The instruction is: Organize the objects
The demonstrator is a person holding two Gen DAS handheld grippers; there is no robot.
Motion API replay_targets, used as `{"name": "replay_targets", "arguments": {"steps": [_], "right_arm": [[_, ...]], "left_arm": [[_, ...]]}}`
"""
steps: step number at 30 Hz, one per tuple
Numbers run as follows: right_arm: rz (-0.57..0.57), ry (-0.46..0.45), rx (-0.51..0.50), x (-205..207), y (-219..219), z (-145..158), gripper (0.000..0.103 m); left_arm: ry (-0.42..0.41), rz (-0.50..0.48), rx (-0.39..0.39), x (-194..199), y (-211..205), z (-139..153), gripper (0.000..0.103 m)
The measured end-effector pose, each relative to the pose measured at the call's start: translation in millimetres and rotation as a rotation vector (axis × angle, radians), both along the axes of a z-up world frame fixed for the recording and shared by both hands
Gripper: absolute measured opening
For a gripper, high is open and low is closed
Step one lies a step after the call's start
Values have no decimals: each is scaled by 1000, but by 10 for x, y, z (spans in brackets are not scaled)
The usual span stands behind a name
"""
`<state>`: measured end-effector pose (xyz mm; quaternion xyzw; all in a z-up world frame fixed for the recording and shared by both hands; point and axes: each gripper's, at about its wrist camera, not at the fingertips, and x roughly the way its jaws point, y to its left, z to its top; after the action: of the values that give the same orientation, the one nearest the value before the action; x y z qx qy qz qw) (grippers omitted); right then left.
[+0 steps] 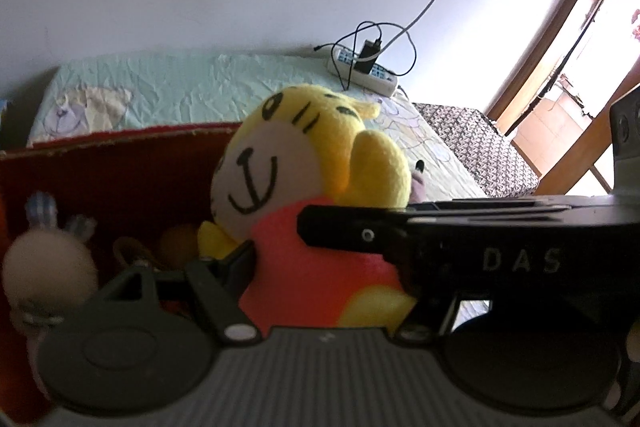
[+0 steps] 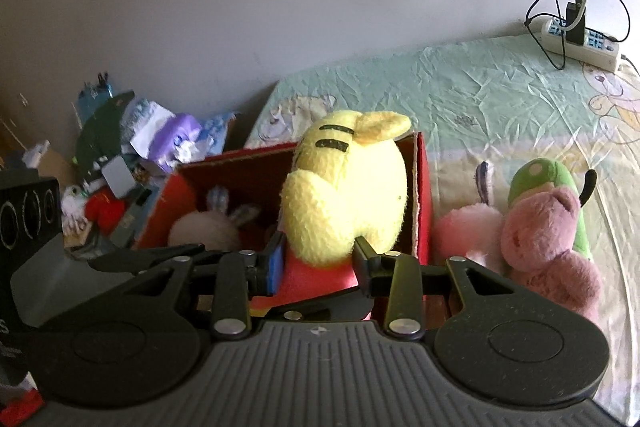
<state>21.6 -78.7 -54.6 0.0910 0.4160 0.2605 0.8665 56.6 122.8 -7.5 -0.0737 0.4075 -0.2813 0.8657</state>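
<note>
Both grippers clamp the same yellow tiger plush (image 1: 304,187), which sits at the open top of the red box (image 1: 112,171) on the bed (image 1: 192,87). The left gripper (image 1: 320,263) has its pads pressed into the toy's pink-red body from either side, and the right gripper (image 2: 318,263) pinches the lower back of the plush between its fingers. Inside the box lies a cream bunny toy (image 2: 208,227). Just right of the box, on the sheet, rest a pink plush (image 2: 548,239) and a green plush (image 2: 548,175), touching each other
</note>
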Motion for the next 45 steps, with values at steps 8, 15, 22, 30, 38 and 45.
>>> {"name": "replay_targets", "arguments": {"steps": [8,15,22,30,38,45], "right_arm": [[-10,52,-20,82,12,-180,41],[-30,30,-50,44,27,-168,45],[-120,1,35,38,-181,-99,42],[-118,-16,12,44,-127,-156,29],[-113,-13,-16,88,-126,-257,29],[-102,-36,-4,60,-150,-288,28]], "left_arm": [[62,4,-5,105,-33,-184,70],[80,-3,15,174,-44,-277,71],[85,-18,30,197,-73,-331,73],[87,-19,82,175,-207,-375,77],[97,-19,133,202,-286,-403,78],[112,-9,163,230,-325,-423,80]]}}
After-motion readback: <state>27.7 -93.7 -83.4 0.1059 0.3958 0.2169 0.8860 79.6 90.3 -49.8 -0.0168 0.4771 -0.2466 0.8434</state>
